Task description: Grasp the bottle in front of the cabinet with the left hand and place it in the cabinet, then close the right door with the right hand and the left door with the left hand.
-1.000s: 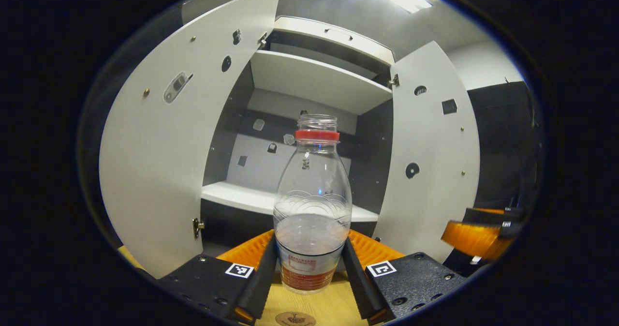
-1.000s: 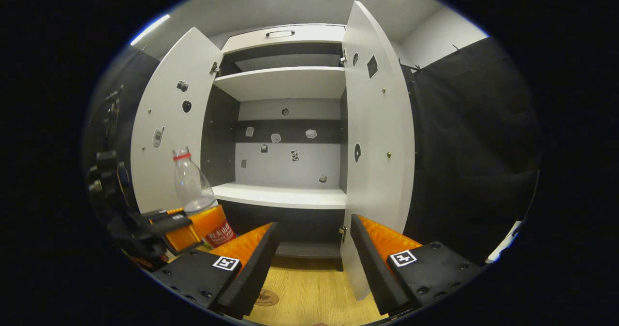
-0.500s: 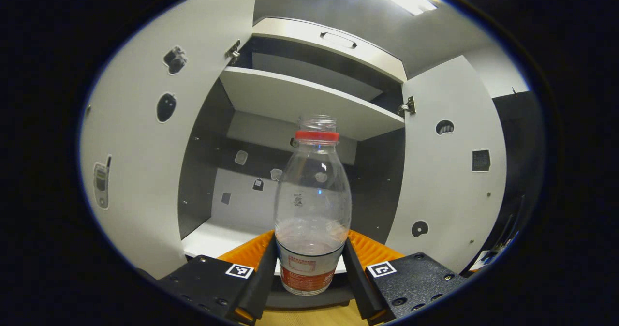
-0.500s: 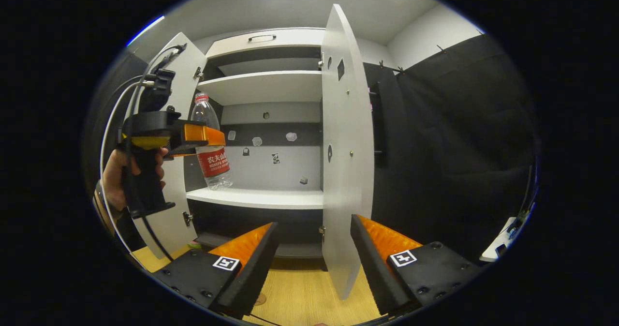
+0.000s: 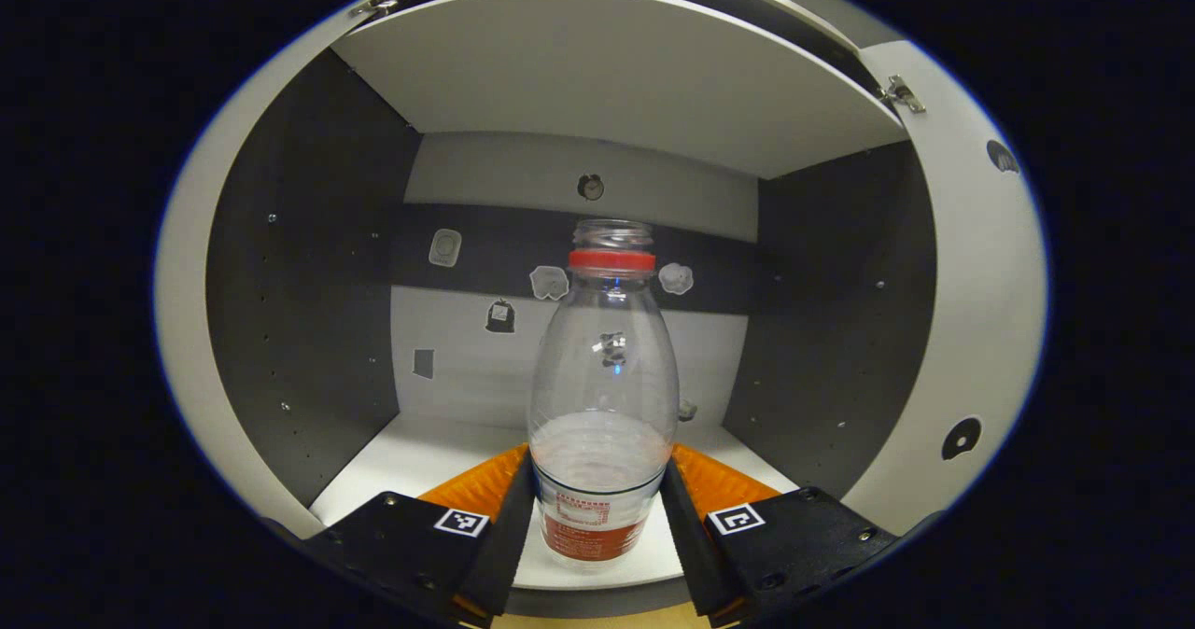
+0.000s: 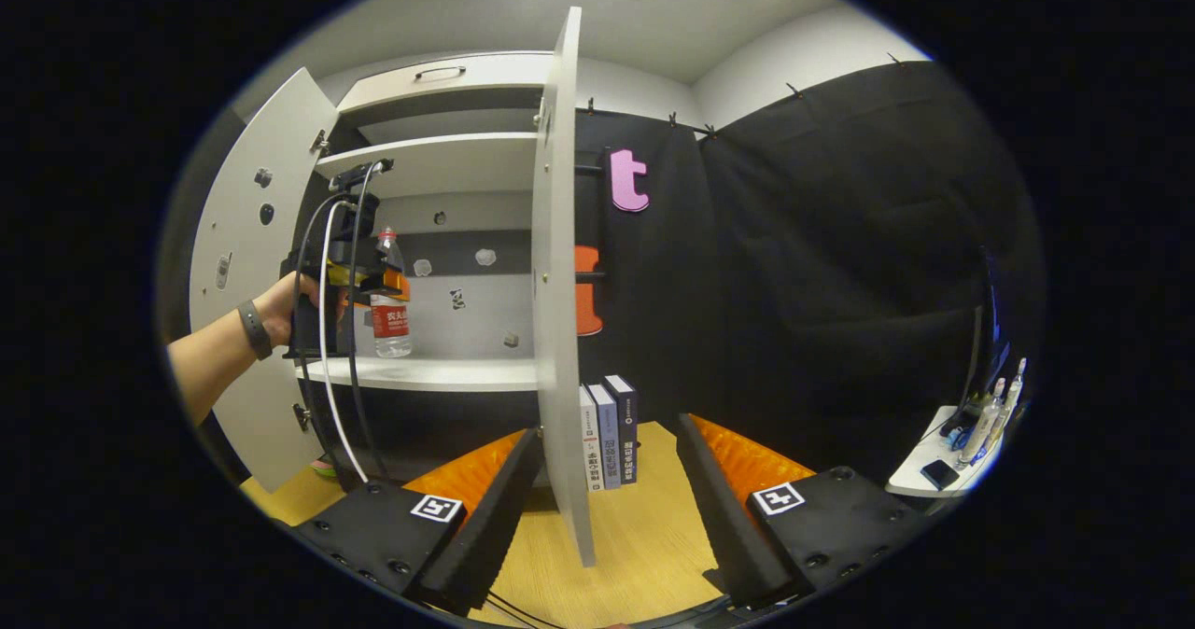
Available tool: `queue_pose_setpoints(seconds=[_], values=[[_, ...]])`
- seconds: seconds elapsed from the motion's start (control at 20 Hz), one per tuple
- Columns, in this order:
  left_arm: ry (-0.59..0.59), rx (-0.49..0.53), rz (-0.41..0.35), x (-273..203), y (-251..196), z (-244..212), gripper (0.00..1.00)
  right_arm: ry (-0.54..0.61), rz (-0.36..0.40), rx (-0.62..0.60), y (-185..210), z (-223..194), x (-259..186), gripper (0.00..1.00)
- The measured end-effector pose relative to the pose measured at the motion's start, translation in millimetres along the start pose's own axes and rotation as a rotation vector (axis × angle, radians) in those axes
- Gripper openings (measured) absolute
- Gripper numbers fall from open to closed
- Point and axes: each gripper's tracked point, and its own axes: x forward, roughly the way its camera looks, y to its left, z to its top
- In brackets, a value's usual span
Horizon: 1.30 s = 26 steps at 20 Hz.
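Bottle, upright, clamped between the left gripper fingers just above the shelf front edge; right gripper gaped empty, straddling the right door edge.

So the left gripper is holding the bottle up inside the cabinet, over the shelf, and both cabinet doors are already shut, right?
Not quite: the doors are open. The right gripper view shows the right door swung out edge-on and the left door folded back. The rest holds: the left gripper grips the bottle over the shelf.

White cabinet shelf with bottle just over it; books on wooden floor.
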Motion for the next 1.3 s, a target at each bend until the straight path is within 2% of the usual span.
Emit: queue_pose_setpoints(seconds=[0.15, 0.35, 0.7, 0.8, 0.85, 0.95, 1.3], values=[[0.042, 0.056, 0.005, 15.6, -5.1, -9.2, 0.72, 0.006, -0.054, 0.018, -21.6, -3.9, -0.7, 0.97], [0.056, 0.045, -0.006, 28.8, -5.2, -22.9, 0.72, 0.008, -0.107, 0.013, -40.9, -7.0, 0.9, 0.97], [0.040, 0.025, -0.013, 31.4, 2.0, -29.5, 0.77, 0.019, -0.116, -0.004, -42.7, -8.8, 1.0, 0.97], [0.026, 0.018, -0.019, 33.5, 4.7, -28.4, 0.87, 0.019, -0.108, 0.001, -38.7, -8.8, 3.0, 0.97], [0.017, 0.012, -0.029, 33.1, 3.5, -24.6, 0.93, 0.020, -0.104, 0.007, -37.2, -7.7, 3.5, 0.97], [-0.011, 0.010, -0.050, 24.8, -2.4, -16.8, 0.95, 0.020, -0.102, 0.014, -36.5, -7.8, 2.4, 0.97], [-0.253, 0.025, -0.073, -39.8, -14.2, 64.6, 0.94, 0.028, -0.082, 0.005, -27.3, -9.4, 0.1, 0.97]])
